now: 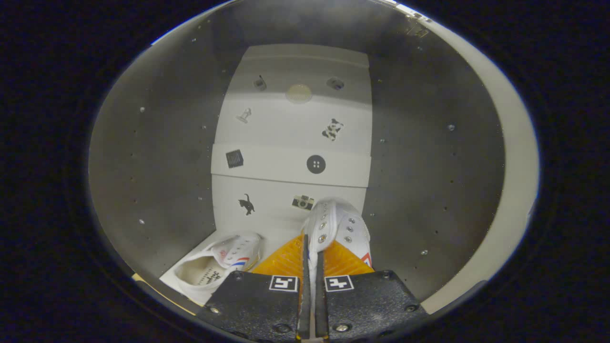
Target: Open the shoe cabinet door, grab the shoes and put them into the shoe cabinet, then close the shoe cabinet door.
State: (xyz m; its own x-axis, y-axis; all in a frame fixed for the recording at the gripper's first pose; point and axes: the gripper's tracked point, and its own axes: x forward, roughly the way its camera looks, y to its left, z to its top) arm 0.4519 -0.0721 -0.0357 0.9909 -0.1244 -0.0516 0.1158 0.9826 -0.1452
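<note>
White canvas is pinched between the fingers of the tool (310, 267), which are drawn nearly together on the upper edge of a high-top shoe (339, 228), the one with metal eyelets; both fingers appear to press on it, so the tool reads as clamped on that shoe. This held shoe hangs or rests toward the right side of the cabinet floor (281, 236), close to the right wall (429, 181); whether its sole touches the floor cannot be told. Just left of the fingers the second shoe (217, 267) lies on its side at the front left corner of the floor, its opening turned toward the tool, apart from the held shoe. Beyond both, the pale back panel (290, 133) carries small stickers, and the dark side walls show rows of shelf-pin holes. At the far right a light strip looks like the edge of the open door (517, 157). Judged from this, the door is open and one shoe already placed; releasing the held shoe, withdrawing and closing the door remain.
</note>
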